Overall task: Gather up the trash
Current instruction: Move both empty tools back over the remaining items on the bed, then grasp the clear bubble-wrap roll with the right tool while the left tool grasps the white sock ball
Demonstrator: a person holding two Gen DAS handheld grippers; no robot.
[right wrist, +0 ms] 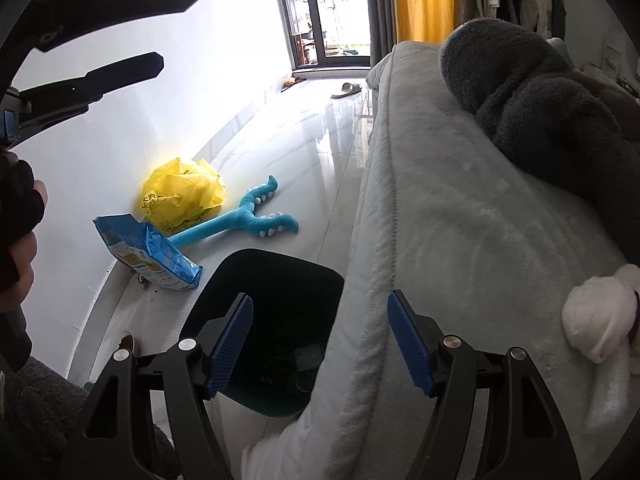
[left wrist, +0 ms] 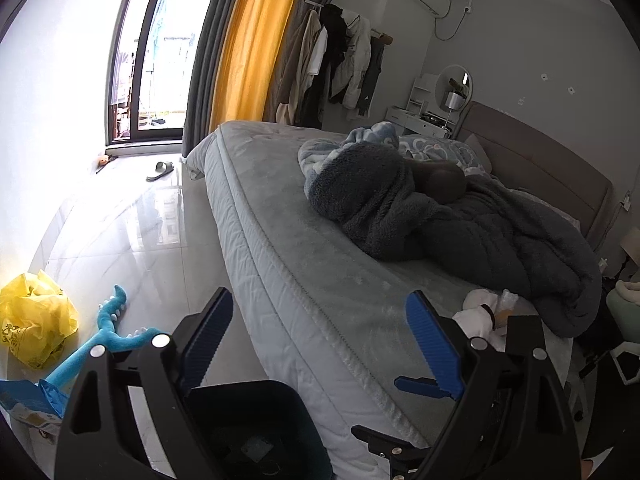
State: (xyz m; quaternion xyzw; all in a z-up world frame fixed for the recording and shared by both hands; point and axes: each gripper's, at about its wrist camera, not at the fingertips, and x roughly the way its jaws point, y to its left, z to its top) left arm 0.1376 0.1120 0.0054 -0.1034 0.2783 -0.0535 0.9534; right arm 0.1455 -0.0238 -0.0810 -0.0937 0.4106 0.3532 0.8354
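A dark teal trash bin [right wrist: 276, 292] stands on the floor beside the bed; it also shows in the left wrist view [left wrist: 256, 420]. My right gripper [right wrist: 320, 344] is open and empty above the bin's right edge and the mattress side. My left gripper [left wrist: 320, 344] is open and empty over the mattress edge, above the bin. A crumpled yellow plastic bag [right wrist: 182, 194] and a blue snack packet [right wrist: 148, 252] lie on the floor by the wall; the bag [left wrist: 34, 320] and packet [left wrist: 28, 400] show at lower left in the left wrist view.
A blue plush toy [right wrist: 248, 220] lies on the floor by the bag. The bed [left wrist: 320, 232] carries a grey blanket [left wrist: 440, 220] and a white soft item [right wrist: 600, 312]. A slipper [left wrist: 160, 170] lies near the balcony door. A small brown object [right wrist: 128, 342] lies left of the bin.
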